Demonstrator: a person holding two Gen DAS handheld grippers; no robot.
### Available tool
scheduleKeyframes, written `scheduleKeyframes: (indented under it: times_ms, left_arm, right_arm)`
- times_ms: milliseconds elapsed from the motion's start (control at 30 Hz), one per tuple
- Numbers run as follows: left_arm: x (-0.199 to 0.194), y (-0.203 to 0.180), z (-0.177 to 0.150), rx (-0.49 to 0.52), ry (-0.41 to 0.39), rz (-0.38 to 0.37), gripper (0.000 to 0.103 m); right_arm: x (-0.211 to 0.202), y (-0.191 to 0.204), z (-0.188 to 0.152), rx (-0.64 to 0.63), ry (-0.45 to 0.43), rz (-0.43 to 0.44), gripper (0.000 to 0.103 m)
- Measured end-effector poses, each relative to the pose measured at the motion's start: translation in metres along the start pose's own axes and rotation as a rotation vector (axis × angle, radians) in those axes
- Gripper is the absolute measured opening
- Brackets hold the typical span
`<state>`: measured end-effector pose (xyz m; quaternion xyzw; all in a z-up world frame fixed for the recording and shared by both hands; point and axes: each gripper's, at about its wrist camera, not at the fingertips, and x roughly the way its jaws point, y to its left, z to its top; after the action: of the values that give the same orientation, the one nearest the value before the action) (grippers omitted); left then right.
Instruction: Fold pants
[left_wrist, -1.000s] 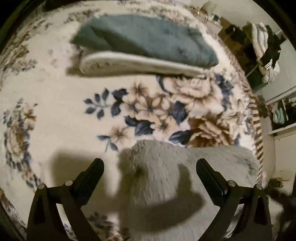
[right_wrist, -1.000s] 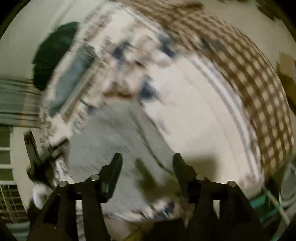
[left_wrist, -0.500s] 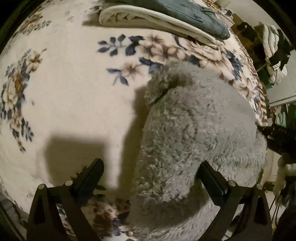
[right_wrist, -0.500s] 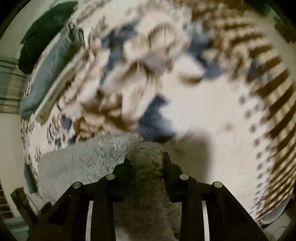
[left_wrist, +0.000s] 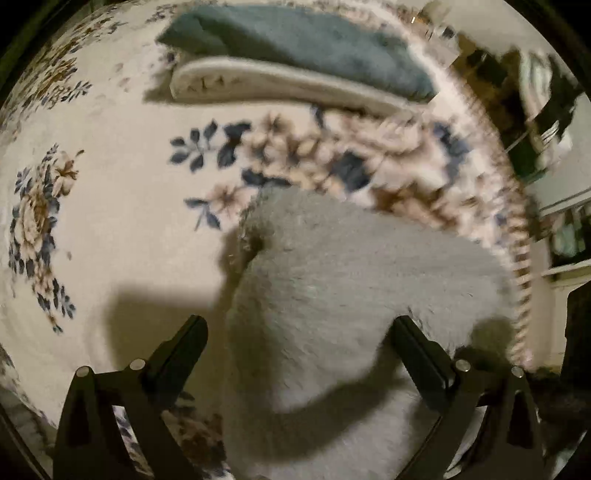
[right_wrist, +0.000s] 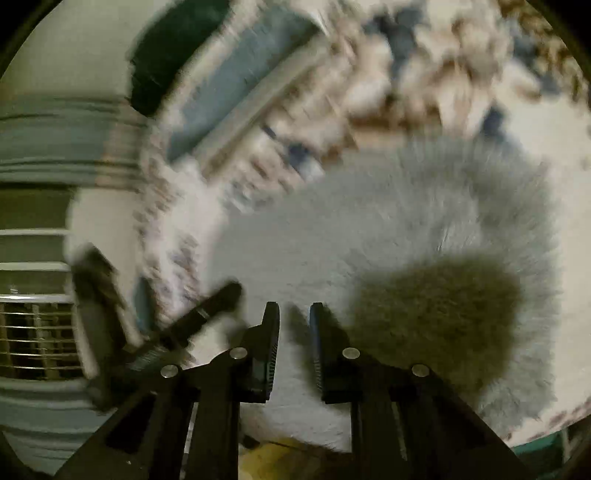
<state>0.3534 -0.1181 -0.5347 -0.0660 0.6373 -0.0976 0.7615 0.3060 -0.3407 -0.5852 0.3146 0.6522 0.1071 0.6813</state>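
Observation:
The grey fleece pants (left_wrist: 369, 295) lie on a floral blanket (left_wrist: 110, 221). In the left wrist view they fill the lower middle. My left gripper (left_wrist: 297, 332) hangs open over them, its fingers wide apart on either side of the near part, pads not pressing. In the blurred right wrist view the pants (right_wrist: 388, 221) spread across the middle. My right gripper (right_wrist: 293, 314) has its jaws drawn close, with a thin bit of grey fleece in the narrow gap. Its shadow falls on the pants to the right.
A folded stack, teal cloth (left_wrist: 295, 40) on a white pad (left_wrist: 277, 85), lies at the far side of the blanket. Shelves and hanging clothes (left_wrist: 546, 92) stand beyond the bed's right edge. A slatted rack (right_wrist: 37, 332) and a blurred dark tool (right_wrist: 207, 314) show at left.
The right jaws went from wide apart to nearly together, closing on a fold of fleece, and the view swung over the pants. The left view drew back, so the folded stack shows fully again.

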Motion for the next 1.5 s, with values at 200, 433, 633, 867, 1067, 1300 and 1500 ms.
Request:
scheduleKeyframes:
  times_ms: [200, 433, 633, 867, 1067, 1300, 1500]
  left_arm:
    - [0.022, 0.016, 0.003, -0.039, 0.031, -0.08, 0.103]
    - [0.039, 0.023, 0.004, -0.109, 0.039, -0.142, 0.103]
    - [0.031, 0.021, 0.011, -0.134, 0.045, -0.175, 0.103]
    - [-0.039, 0.03, -0.016, -0.104, -0.069, -0.252, 0.103]
    - [0.018, 0.067, -0.057, -0.161, 0.013, -0.341, 0.103]
    - [0.049, 0.087, -0.065, -0.329, -0.015, -0.587, 0.103]
    - [0.016, 0.07, -0.061, -0.252, -0.104, -0.615, 0.053]
  right_arm:
    - [-0.025, -0.043, 0.002, 0.056, -0.065, -0.217, 0.0]
    - [0.007, -0.051, 0.015, -0.009, -0.006, -0.328, 0.0]
    - [-0.022, -0.056, 0.023, 0.004, 0.011, -0.215, 0.004]
    - [-0.082, -0.1, -0.016, 0.005, -0.114, -0.05, 0.103]
    - [0.002, -0.167, -0.032, 0.145, 0.012, 0.246, 0.103]
    - [0.044, -0.164, -0.036, 0.14, -0.015, 0.39, 0.099]
    - [0.02, -0.153, -0.045, 0.111, -0.086, 0.344, 0.047]
